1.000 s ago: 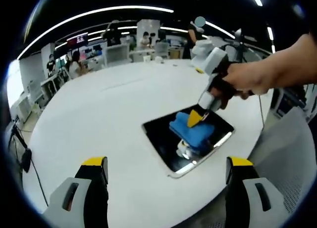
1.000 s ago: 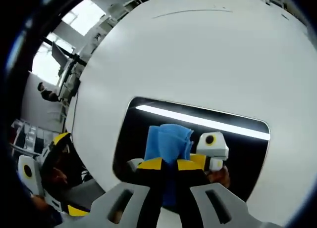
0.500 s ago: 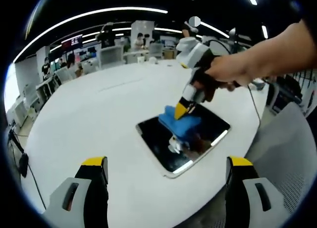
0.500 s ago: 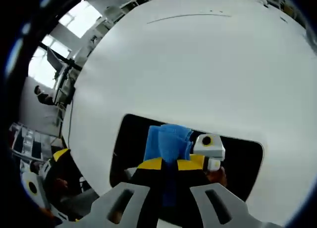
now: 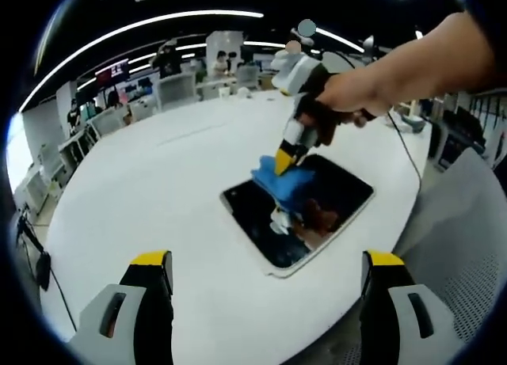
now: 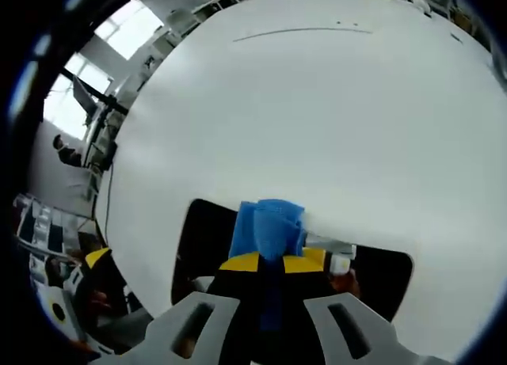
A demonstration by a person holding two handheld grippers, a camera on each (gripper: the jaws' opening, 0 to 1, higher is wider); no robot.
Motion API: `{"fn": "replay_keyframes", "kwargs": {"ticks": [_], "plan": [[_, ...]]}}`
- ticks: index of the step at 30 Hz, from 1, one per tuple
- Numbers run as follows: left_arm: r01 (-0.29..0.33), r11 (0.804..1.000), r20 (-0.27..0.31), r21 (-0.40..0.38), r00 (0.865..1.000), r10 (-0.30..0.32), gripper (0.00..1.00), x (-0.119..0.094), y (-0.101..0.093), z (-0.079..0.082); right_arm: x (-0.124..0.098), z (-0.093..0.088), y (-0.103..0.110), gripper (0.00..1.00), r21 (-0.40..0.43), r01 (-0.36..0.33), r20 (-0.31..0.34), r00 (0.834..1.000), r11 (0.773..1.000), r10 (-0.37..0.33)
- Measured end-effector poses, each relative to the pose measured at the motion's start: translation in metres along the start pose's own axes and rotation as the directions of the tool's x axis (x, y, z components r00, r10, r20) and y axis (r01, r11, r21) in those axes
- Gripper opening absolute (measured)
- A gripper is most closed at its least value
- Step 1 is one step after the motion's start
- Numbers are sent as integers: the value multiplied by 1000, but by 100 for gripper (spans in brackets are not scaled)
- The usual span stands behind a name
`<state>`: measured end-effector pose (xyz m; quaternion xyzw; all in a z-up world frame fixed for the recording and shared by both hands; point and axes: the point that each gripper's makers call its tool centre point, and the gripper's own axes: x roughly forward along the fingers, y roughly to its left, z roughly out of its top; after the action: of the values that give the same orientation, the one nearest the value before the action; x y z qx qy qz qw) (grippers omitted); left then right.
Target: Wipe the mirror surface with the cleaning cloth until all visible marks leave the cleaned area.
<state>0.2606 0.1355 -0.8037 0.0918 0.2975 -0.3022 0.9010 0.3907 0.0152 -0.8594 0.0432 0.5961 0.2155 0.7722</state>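
My left gripper view sits back off the near edge of the tabletop [image 5: 158,199], raised, facing across it toward the far edge and the office beyond. From there I get the whole mirror [image 5: 317,214] near the right edge, with the right gripper [image 5: 283,161] and the hand [image 5: 348,100] on it coming in from the right.

My right gripper view rides close, looking steeply down along its own jaws at the cleaning cloth [image 6: 269,226] and the mirror's [image 6: 202,238] edge, bare tabletop [image 6: 317,112] ahead.

Shared: mirror, cloth, surrounding tabletop.
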Motion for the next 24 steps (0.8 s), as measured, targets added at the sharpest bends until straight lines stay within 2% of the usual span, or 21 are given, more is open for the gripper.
{"fn": "replay_keyframes", "kwargs": {"ticks": [10,24], "plan": [[26,999,17,-31,1000,-25,100,-1,-3,2,0,0,0,3,-4,-7,-13,1000,1000,7],[6,1000,-1,-8,1000,-6,99,0,0,-1,2,1,-1,2,-5,-21,-24,999,1000,21]]}}
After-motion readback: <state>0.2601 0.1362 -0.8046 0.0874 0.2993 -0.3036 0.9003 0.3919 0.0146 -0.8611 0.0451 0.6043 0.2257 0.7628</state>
